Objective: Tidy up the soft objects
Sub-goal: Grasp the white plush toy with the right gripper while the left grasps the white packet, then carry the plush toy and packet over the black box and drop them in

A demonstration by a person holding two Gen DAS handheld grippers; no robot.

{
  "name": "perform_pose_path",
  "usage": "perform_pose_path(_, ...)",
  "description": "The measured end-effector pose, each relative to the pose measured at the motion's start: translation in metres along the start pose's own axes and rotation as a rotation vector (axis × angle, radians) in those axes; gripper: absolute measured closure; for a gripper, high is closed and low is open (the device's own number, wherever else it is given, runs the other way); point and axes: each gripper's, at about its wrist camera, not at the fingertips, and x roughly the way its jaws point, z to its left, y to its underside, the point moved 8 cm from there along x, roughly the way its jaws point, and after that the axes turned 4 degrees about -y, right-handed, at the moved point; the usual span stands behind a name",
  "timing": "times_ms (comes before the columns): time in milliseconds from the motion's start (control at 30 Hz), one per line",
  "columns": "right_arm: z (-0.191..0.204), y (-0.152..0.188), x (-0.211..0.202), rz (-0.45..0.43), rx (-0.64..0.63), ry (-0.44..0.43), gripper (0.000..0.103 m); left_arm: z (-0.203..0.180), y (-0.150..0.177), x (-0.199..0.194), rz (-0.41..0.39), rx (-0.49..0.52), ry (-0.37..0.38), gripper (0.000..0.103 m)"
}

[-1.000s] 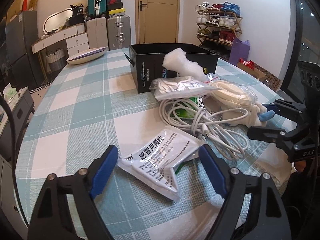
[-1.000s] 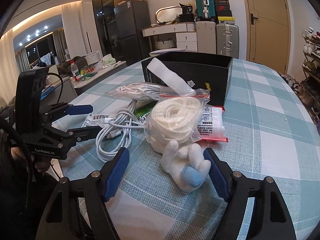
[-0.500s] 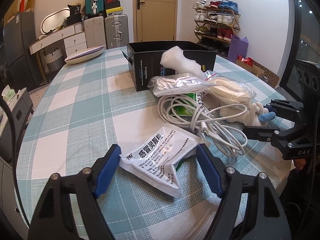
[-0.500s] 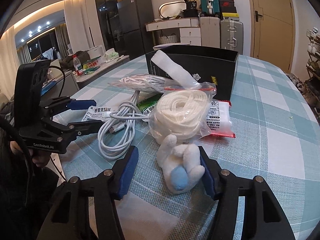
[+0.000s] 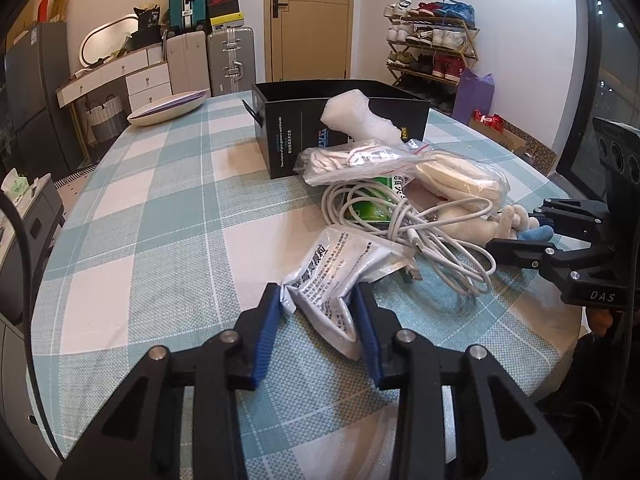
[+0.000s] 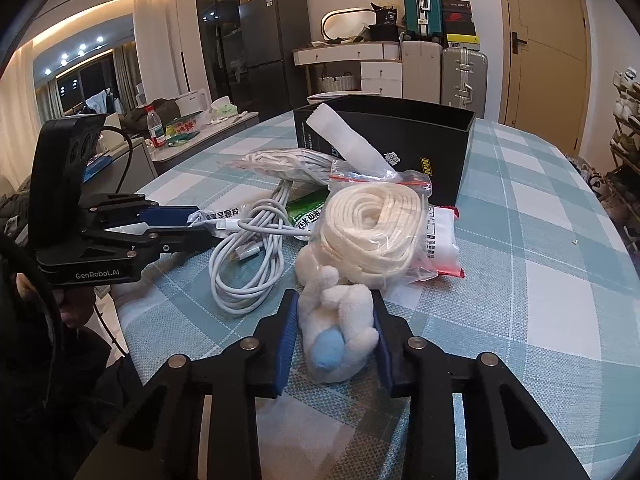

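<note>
Plush toy (image 6: 340,320), white with a pale blue patch, sits between the blue pads of the right claw (image 6: 334,334), which has closed in until both pads touch its sides. It lies on the checked tabletop (image 6: 540,280) just in front of a zip bag of coiled white cord (image 6: 376,232). The left claw (image 5: 320,316) is likewise narrowed onto a white medicine sachet (image 5: 336,276) (printed in Chinese characters), whose near end buckles upward between the pads. Beside the sachet lies a tangle of white charging cables (image 5: 424,232), partly over a green packet (image 5: 368,208). Behind the pile stands an open black box (image 5: 340,128), a strip of white foam wrap (image 5: 356,120) leaning against it.
</note>
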Motion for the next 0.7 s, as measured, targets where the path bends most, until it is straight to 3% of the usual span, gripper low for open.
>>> perform_pose_path(700,0.007,-0.022,-0.046,-0.185,0.017,-0.094,0.070,0.020,-0.019,-0.025,-0.087,-0.098,0.007,0.073)
